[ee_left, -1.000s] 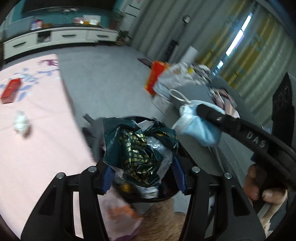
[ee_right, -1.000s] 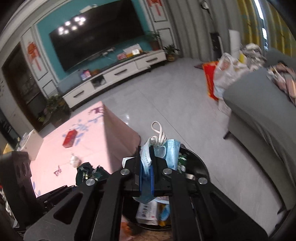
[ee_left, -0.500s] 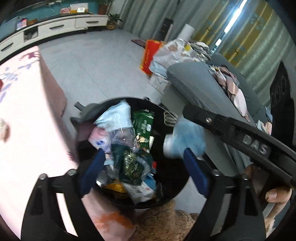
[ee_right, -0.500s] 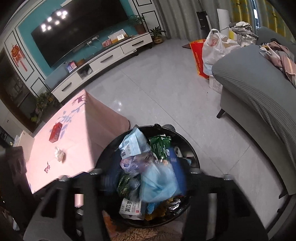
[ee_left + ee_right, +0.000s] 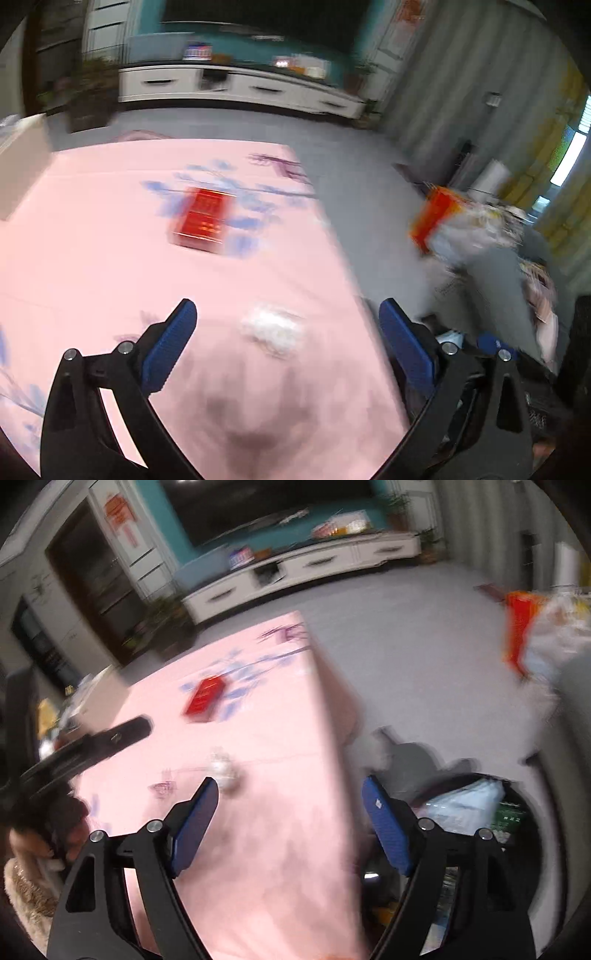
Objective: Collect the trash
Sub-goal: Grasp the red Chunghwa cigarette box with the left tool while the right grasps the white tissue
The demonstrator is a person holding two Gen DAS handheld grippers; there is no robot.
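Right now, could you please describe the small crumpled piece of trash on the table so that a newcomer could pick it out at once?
Find the table with the pink cloth beside the black trash bin. Near the cloth's bin-side edge, on plain pink, lies a crumpled whitish wad, blurred in both views. Its only neighbour, a flat red box, sits farther back among the blue flower prints; the wad is pale, lumpy and shapeless.

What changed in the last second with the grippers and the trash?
Both grippers let go over the black bin: the left gripper dropped its dark wrapper, the right gripper its blue mask. Both then swung to the pink table, jaws opening, empty. The red box and white wad stayed put.
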